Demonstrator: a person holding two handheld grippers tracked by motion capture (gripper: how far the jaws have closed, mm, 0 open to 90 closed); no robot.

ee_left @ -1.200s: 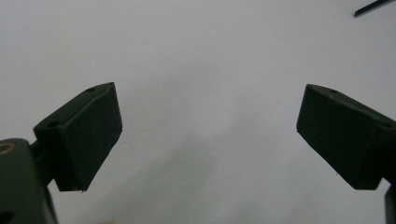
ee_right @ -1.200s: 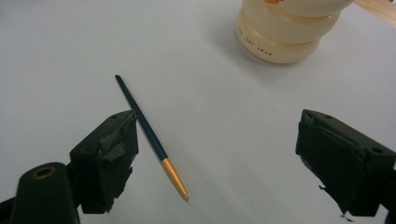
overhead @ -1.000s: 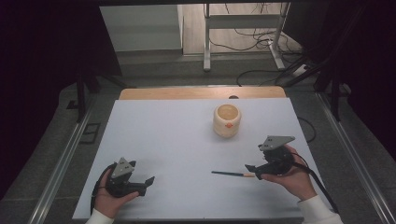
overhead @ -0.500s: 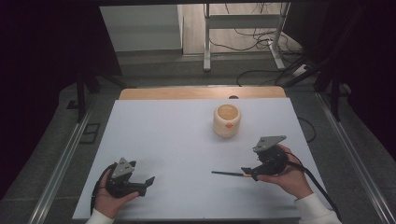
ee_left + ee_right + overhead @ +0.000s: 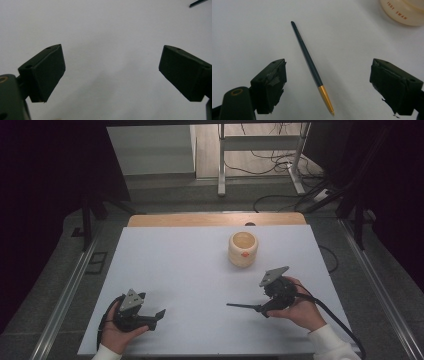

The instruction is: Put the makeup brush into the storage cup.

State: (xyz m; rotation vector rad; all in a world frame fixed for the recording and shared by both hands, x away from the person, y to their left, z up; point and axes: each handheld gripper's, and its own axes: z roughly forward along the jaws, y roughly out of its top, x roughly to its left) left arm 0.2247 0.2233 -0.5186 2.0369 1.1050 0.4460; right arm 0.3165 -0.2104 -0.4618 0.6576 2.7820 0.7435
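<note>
Now the pen (image 5: 312, 67) lies between the right claw's (image 5: 328, 82) spread jaws.

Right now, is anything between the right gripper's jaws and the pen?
No. In the right gripper view the pen lies on bare white table between the open jaws of the right gripper, untouched.

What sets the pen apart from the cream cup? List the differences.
The pen is thin, dark with a gold end, and lies flat; the cup is squat, cream-coloured and stands upright. The pen lies between the open jaws of the right gripper; the cup stands farther off. Both rest on the white table.
</note>
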